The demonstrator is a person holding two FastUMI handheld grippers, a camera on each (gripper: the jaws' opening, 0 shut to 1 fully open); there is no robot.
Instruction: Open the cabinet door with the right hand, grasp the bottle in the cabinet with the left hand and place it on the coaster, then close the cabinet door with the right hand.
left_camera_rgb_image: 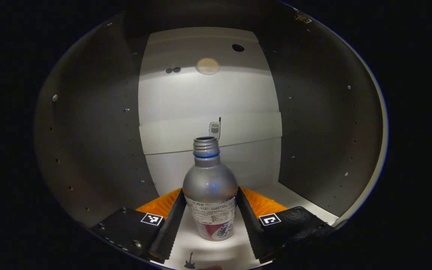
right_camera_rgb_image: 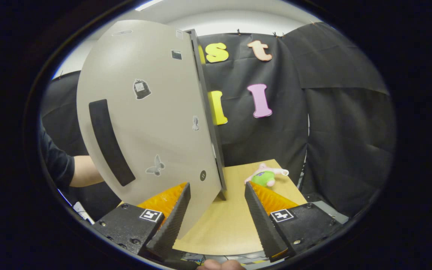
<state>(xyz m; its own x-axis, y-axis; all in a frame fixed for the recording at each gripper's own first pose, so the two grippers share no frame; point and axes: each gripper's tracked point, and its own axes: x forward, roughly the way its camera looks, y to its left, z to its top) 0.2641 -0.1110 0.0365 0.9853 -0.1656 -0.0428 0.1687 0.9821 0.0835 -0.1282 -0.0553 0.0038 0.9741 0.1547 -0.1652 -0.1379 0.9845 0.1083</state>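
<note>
My left gripper [left_camera_rgb_image: 211,221] pinches the bottle [left_camera_rgb_image: 210,191] at twelve o'clock inside the cabinet [left_camera_rgb_image: 88,142]; door [right_camera_rgb_image: 144,112] open, right gripper [right_camera_rgb_image: 216,213] spread; coaster and closing remain.

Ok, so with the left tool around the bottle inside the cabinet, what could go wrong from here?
1. The bottle has no cap; tipping it on the way out might spill anything inside.
2. The left tool flanks the low label zone, so the tall bottle could pivot when lifted.
3. The open cabinet door sits beside the right tool, whose fingers grip nothing; the door could swing into the exit path.
</note>
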